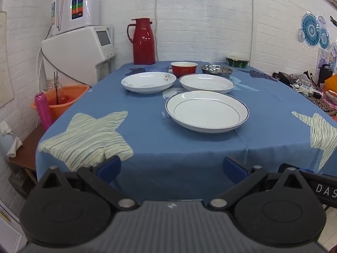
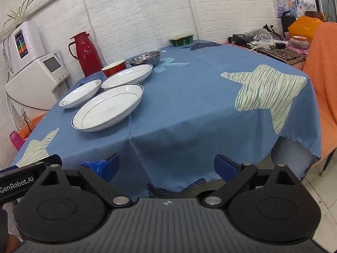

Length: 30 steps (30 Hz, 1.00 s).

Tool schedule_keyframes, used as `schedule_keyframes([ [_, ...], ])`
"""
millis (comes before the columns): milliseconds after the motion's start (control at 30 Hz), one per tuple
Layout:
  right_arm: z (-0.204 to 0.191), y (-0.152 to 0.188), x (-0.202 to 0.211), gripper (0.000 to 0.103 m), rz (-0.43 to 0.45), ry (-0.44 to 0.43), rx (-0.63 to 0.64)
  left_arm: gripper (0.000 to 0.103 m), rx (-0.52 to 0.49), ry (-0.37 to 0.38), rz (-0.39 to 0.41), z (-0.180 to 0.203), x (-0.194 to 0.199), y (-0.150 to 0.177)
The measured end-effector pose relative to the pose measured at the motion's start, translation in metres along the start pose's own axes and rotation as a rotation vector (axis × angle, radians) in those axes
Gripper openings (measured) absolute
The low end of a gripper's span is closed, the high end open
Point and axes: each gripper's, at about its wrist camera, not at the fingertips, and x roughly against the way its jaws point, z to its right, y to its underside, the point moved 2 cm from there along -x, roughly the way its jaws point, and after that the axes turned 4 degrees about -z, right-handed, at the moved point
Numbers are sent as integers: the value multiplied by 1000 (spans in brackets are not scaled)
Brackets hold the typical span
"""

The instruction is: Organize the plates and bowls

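left tool [image 1: 171, 168]: spread wide, holding nothing, hanging off the near edge of the tabletop [image 1: 147, 139]
flowered plate [image 1: 148, 82]: far left, apart from the others
rimmed plate [image 1: 207, 110]: nearest, lying flat by itself
plain plate [image 1: 206, 82]: just behind the rimmed one
red bowl [image 1: 183, 68]: back row, beside the steel bowl [image 1: 217, 70]
green bowl [image 1: 237, 61]: far back corner
right tool [image 2: 166, 167]: spread, empty, also short of the tabletop
step: start, nothing stacked yet, judging by the layout
next: probably reach in for the nearest plate rim; low lip, needs a shallow approach
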Motion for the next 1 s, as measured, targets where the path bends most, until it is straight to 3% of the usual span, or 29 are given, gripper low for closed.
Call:
schedule_keyframes([
  [400, 0, -1, 2, 85, 19, 11, 9, 103, 13, 0, -11, -3, -3, 2],
  [1000, 0, 3, -4, 85, -25, -21, -13, 103, 5, 7, -11, -2, -1, 1],
])
